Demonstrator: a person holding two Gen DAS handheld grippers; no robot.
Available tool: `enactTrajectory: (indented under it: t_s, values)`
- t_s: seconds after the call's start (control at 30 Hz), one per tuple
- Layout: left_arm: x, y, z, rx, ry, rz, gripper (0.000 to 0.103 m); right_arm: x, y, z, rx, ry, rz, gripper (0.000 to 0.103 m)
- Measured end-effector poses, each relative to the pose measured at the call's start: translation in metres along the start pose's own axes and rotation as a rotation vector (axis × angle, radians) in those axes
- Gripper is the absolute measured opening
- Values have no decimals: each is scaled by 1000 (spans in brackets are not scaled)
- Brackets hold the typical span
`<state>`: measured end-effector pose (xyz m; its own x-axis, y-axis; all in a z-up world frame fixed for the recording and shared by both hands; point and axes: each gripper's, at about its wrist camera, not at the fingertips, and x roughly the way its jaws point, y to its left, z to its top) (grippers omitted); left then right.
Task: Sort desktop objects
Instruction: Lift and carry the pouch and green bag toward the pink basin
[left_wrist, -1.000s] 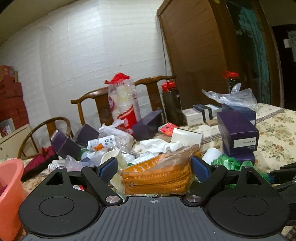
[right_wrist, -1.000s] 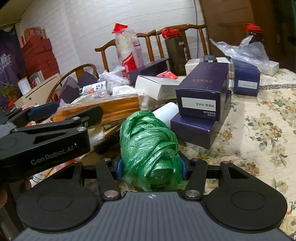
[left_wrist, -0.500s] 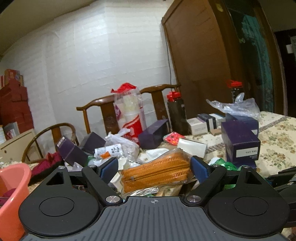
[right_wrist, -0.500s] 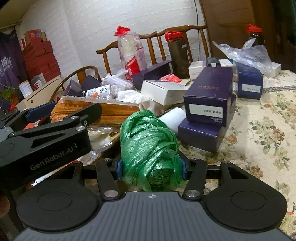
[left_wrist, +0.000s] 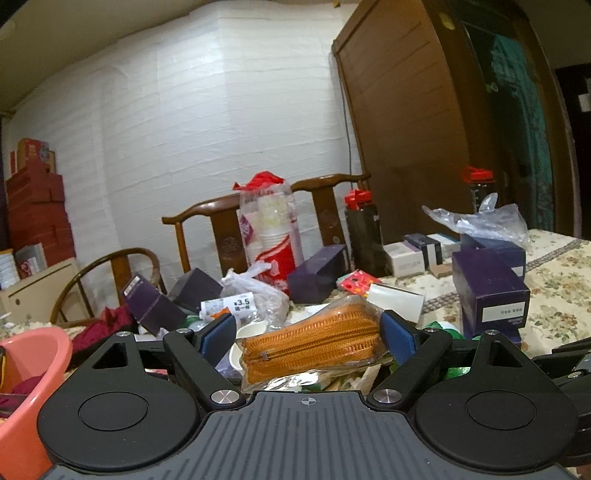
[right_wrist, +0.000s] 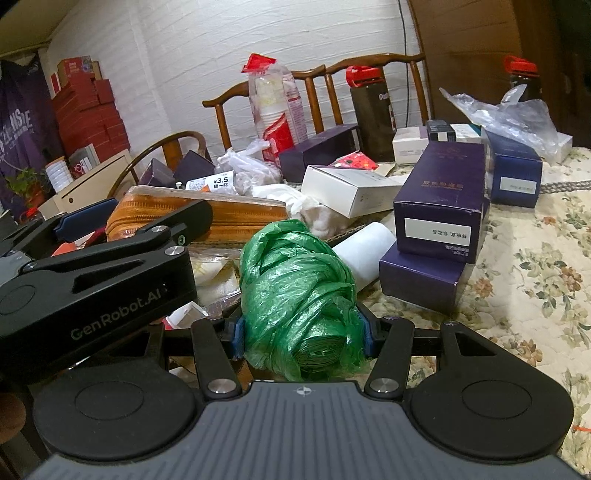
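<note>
Lifted up since a second ago, the orange zip pouch (left_wrist: 310, 347) now sits higher against the mess behind it, and the left gripper (left_wrist: 308, 332) tips up so more wall shows. Its blue pads (left_wrist: 393, 334) are spread wide and press on both ends of the pouch, which is wrapped in clear plastic; the bottom of that wrap is cut off by the gripper's body. Seen from the right camera, the pouch (right_wrist: 207, 214) hangs to the left of the right gripper (right_wrist: 301, 336), partly hidden behind the left gripper's black arm. The right gripper pinches a green roll of plastic bags (right_wrist: 299, 295) between its two blue pads, and the roll covers most of each pad, so only thin blue edges peek out. Just past the roll lies a white tube (right_wrist: 365, 254), half hidden by it. Further ahead and to the right stand purple boxes (right_wrist: 439, 206) stacked on the flowered tablecloth (right_wrist: 524, 280). A pink tub (left_wrist: 26, 373) is cut off at the left edge of the left camera's view. Small print on the box labels is too blurry to read.
</note>
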<state>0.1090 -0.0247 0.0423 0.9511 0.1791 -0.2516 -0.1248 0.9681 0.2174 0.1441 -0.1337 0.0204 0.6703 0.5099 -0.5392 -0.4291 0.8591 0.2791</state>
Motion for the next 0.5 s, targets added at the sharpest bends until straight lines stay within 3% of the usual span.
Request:
enactTrajectory:
  t_s: [0.5]
  values:
    - [-19, 17, 13, -45, -56, 33, 85, -11, 20, 11, -30, -32, 23, 60]
